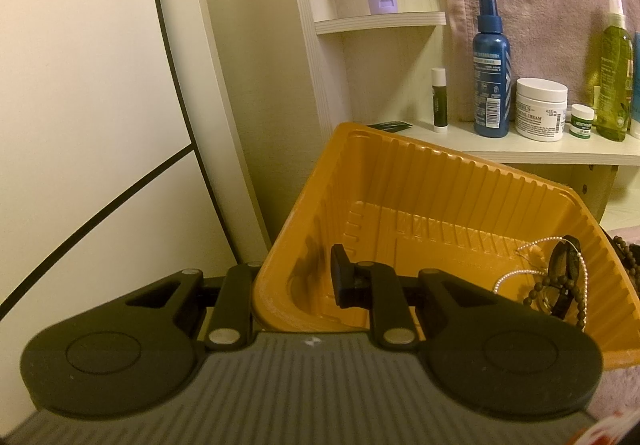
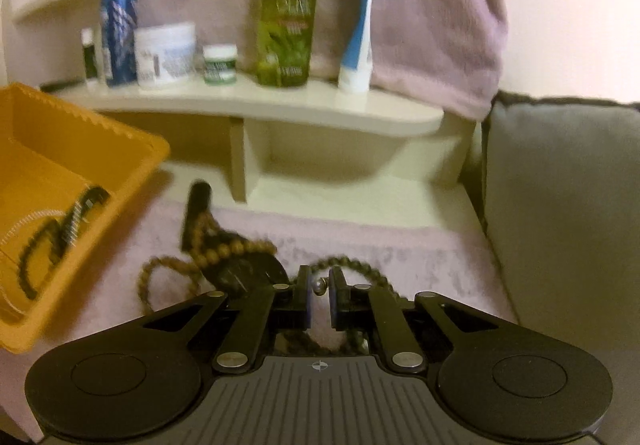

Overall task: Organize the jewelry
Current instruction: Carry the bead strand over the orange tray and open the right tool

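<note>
The orange tray [image 1: 460,181] sits tilted on the pink towel [image 2: 360,241], its near left corner wall taken between the fingers of the left gripper [image 1: 296,277]: one pad is inside the tray, the other outside and hidden, so it looks clamped on the wall, though I cannot be sure it presses. In the tray's right end lie a pearl chain [image 1: 532,265], a dark bead bracelet [image 1: 544,285] and a black watch [image 1: 564,261].

On the towel just right of the tray, the right gripper [image 2: 319,291] has its jaws nearly together on a small metal piece of the brown bead necklace [image 2: 224,245], tangled with a second black watch [image 2: 196,205].

To do this well, lift slowly so the strand clears the watch, then carry it over the tray's right rim while the left steadies the tray.
</note>
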Motion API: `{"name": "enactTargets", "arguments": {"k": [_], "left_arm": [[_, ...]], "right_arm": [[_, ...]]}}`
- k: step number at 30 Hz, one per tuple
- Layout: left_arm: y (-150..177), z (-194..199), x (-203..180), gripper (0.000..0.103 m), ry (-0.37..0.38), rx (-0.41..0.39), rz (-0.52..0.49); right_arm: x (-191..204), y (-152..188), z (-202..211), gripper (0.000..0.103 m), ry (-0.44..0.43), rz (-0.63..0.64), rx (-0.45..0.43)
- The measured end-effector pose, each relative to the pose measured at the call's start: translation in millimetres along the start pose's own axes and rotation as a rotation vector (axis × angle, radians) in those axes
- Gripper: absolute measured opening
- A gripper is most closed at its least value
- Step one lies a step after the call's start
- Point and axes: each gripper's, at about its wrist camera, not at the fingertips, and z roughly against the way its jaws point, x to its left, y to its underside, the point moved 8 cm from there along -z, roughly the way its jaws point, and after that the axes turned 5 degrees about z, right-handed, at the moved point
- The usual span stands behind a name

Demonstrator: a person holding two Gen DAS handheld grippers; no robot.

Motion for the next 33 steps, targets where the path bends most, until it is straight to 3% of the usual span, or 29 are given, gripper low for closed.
{"name": "enactTargets", "arguments": {"k": [5, 13, 19, 23, 31, 33], "left_arm": [[0, 0, 0, 0.019, 0.001, 0.005, -0.002], [1, -1, 0, 0.019, 0.000, 0.006, -0.007], [2, -2, 0, 0.018, -0.004, 0.008, -0.005], [3, -2, -1, 0.018, -0.006, 0.007, -0.003], [3, -2, -1, 0.018, -0.010, 0.005, -0.002], [3, -2, -1, 0.018, -0.011, 0.005, -0.001]], "right_arm": [[11, -20, 15, 0.009, -0.075, -0.024, -0.041], [57, -53, 47, 0.009, -0.372, -0.118, -0.093], [111, -53, 48, 0.009, -0.533, -0.090, -0.046], [139, -47, 37, 0.009, -0.567, -0.066, 0.006], [160, -42, 20, 0.011, -0.573, -0.043, 0.039], [159, -44, 22, 0.028, -0.570, -0.046, 0.033]]}}
